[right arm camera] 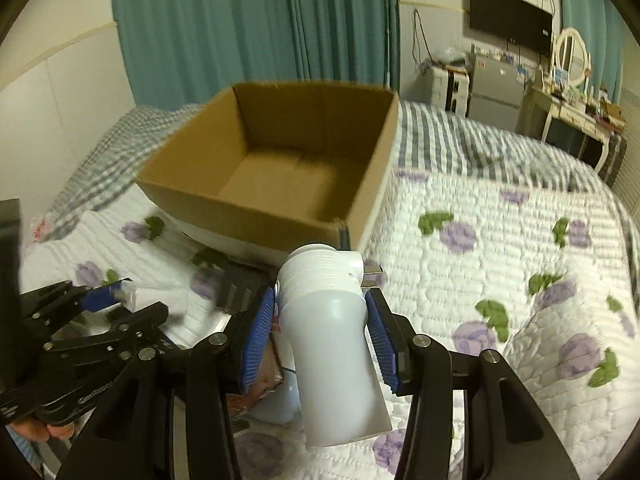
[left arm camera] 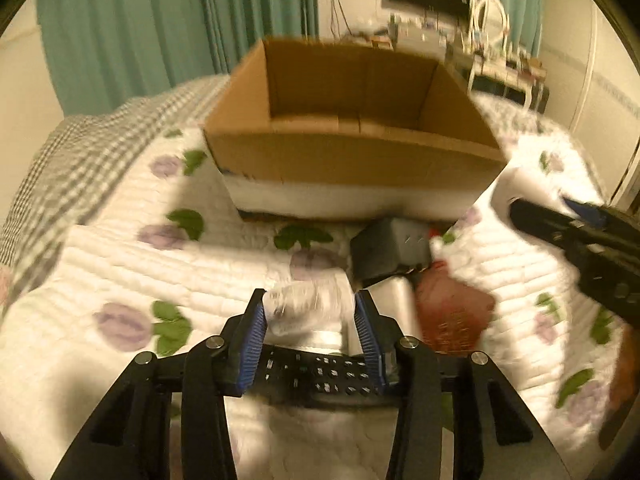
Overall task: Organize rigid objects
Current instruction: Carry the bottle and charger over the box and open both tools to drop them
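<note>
My right gripper is shut on a white plastic bottle, held off the bed with its ribbed neck toward an open cardboard box. My left gripper has both blue pads against a blurred clear plastic container, with the cardboard box ahead of it. A black remote control lies under the left fingers. In the right wrist view the left gripper is at the lower left. The right gripper enters the left wrist view from the right edge.
A dark grey box, a silver item and a reddish-brown pack lie on the floral quilt in front of the box. A checked blanket covers the bed's far side. Teal curtains and a dresser stand behind.
</note>
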Tool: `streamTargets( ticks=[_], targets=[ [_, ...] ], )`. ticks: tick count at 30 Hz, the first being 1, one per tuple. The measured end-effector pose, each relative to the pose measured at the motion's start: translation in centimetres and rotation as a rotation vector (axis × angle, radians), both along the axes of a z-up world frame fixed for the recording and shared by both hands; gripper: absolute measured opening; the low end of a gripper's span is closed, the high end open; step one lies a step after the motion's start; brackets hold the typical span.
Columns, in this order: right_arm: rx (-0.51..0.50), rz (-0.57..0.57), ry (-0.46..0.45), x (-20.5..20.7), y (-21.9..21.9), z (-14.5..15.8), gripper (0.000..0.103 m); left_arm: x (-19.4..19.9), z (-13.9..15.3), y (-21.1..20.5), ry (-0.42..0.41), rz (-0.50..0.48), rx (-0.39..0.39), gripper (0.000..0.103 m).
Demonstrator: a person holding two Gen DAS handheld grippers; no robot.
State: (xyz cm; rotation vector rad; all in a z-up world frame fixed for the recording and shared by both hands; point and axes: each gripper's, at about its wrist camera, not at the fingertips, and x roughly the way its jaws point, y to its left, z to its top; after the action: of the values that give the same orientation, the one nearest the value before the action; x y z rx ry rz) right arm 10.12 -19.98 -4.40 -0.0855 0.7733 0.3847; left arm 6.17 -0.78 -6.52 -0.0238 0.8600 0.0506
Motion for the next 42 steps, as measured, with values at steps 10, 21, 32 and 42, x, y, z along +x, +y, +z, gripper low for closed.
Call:
streamTargets(
  ticks=[10,21,32,42],
  targets=[
    [-0.007,0.023,-0.144,2.1,1.8,6.7,0.047,0.8,9.2,-0.2,-0.189,0.029,-0.029,0.042],
    [0.044,-0.015,-0.162,10.9,2.5,7.1,0.047,13.2,9.1,-0.6,-0.188,-0.053,0.008,0.042],
    [0.071,-0.021,-0.082,14.5,2.9,2.5,0.049,16.3,4.5,-0.1,-0.171,-0.043,0.054,0.059],
    [0.028,-0.062,-0.172,8.1,0.9,5.9,0.073,10.8,6.7,1.1,-0.161,0.018,0.02,0.061]
  ],
)
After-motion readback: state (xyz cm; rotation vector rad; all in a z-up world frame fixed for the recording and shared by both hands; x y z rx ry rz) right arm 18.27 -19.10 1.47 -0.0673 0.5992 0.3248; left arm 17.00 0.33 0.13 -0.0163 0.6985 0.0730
